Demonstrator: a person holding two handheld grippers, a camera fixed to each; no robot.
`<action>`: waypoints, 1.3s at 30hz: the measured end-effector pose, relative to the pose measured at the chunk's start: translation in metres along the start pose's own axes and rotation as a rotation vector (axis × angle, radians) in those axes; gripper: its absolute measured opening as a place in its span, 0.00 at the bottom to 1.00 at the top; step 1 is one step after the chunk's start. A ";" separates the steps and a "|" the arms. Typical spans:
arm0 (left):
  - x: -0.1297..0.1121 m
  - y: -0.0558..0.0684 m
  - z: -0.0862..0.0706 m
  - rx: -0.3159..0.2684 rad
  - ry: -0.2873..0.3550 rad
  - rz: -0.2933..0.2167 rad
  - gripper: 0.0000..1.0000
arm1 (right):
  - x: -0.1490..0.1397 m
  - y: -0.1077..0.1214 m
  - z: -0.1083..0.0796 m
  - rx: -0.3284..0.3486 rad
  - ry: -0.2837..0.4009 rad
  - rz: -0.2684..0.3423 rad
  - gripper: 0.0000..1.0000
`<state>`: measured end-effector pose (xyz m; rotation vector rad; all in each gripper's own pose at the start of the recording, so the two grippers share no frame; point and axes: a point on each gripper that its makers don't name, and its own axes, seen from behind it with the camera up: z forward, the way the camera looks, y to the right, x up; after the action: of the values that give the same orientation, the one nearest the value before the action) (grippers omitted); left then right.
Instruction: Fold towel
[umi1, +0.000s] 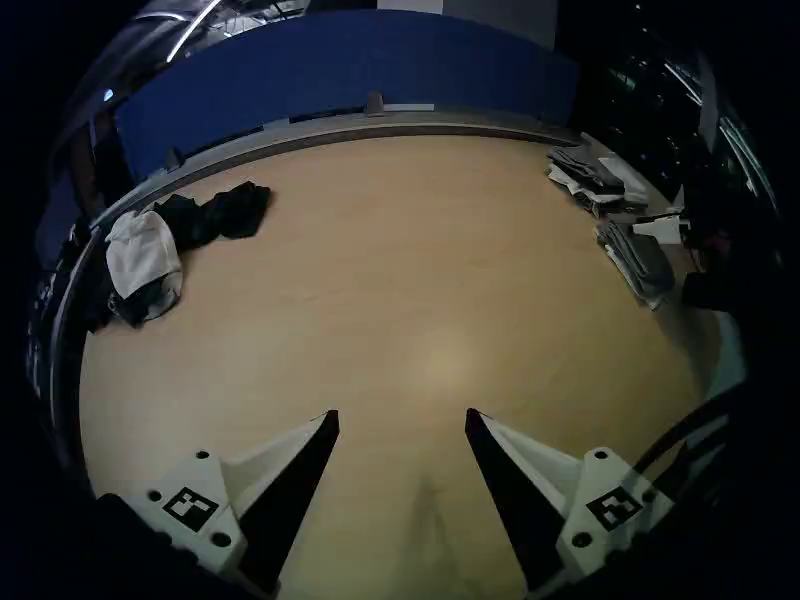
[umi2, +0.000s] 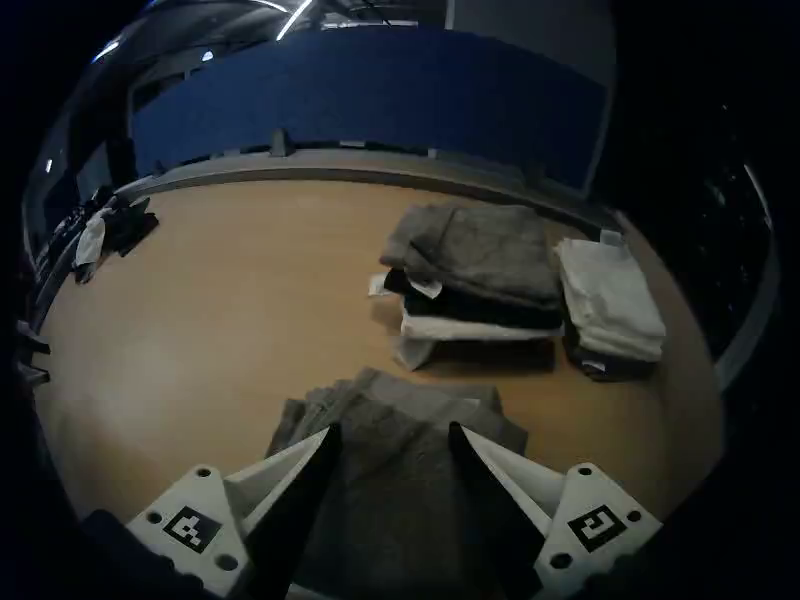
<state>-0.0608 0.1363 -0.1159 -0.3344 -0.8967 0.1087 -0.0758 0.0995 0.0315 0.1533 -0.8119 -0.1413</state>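
1. While the left gripper (umi1: 402, 420) stands spread over the worktop (umi1: 400, 260), it grips nothing.
2. Right gripper (umi2: 390, 428), fingers apart, hangs over the folded grey towel (umi2: 420, 400), near stacked towels (umi2: 475, 265).

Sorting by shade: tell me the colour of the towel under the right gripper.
Grey; the towel shows best in the right gripper view.

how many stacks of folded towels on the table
3: a grey stack by the right hand-held gripper, a mixed stack behind it, a white-topped stack right of that. More may be hidden.
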 end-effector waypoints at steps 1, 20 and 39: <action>0.000 0.000 0.000 0.001 0.000 -0.001 0.94 | -0.003 -0.001 0.002 -0.003 -0.006 -0.001 0.83; 0.008 -0.007 0.000 0.008 0.014 -0.007 0.94 | 0.004 -0.004 -0.029 -0.004 0.068 0.056 0.83; 0.024 -0.017 -0.007 0.013 0.082 -0.027 0.94 | 0.007 -0.019 -0.089 -0.048 0.170 0.084 1.00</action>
<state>-0.0414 0.1243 -0.0959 -0.3124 -0.8190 0.0750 -0.0072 0.0869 -0.0276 0.0845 -0.6440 -0.0678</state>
